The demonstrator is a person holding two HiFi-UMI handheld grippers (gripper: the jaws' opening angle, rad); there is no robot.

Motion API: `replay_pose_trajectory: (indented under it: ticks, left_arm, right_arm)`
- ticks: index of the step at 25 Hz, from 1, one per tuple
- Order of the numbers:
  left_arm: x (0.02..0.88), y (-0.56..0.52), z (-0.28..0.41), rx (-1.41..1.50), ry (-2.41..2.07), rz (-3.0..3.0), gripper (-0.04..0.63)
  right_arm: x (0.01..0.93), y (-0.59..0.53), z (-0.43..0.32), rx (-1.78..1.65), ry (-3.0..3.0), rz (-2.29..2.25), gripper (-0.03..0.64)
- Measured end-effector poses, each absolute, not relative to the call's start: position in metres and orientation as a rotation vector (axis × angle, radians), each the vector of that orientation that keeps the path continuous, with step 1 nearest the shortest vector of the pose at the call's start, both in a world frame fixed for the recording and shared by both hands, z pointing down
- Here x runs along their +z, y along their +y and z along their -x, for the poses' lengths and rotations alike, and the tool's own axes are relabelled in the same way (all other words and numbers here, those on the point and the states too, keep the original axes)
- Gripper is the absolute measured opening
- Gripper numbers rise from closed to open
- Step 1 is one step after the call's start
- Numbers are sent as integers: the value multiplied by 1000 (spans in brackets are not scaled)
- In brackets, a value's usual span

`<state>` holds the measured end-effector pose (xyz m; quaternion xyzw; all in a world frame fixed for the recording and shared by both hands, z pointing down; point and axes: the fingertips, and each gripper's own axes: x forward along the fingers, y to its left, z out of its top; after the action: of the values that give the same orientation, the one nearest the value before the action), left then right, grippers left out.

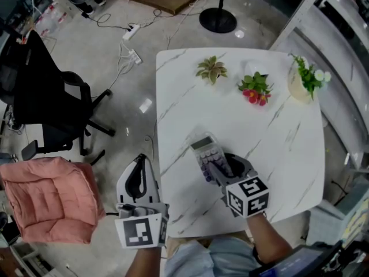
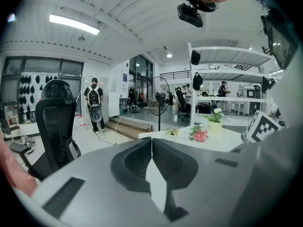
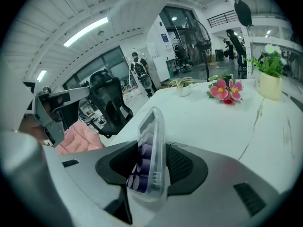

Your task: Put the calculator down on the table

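Right gripper view: calculator [image 3: 150, 150] stands edgewise inside the right hand-held gripper [image 3: 155, 161], jaws parted (seemingly unclamped).

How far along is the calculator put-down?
Done: the calculator is over the table. In hand: it sits inside the right claw, jaws wide apart, seemingly loose; whether it lies flat I cannot tell. Left: back the claw away.
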<state>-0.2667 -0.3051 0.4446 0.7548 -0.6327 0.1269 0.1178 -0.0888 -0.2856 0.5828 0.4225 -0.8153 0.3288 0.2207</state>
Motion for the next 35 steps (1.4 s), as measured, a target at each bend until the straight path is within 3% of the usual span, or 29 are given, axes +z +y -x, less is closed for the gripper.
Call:
replay_pose_trajectory:
  ticks: [11,18,25,28,35]
  left_arm:
    - [442,-298,259,362,-1839,-2221,9]
    - [401,-285,243,282,-1858,-2265,9]
    - [305,-271,214,98,-1925,-2402,9]
    - [276,-265,214,60,-1986,-2430,9]
    - [229,-251,210,-29,-2079,-2472,9]
  right_arm:
    - [603,-289,81,961,-2258,-1140,213]
    - [531,-296,80,796,-2380,-1206,207]
    - [382,-304,73,409,-2599,-1366,115]
    - [324,-306,67,216,-2671,-1446,29]
    - [269,-288,51,28,-2742,-1507,18]
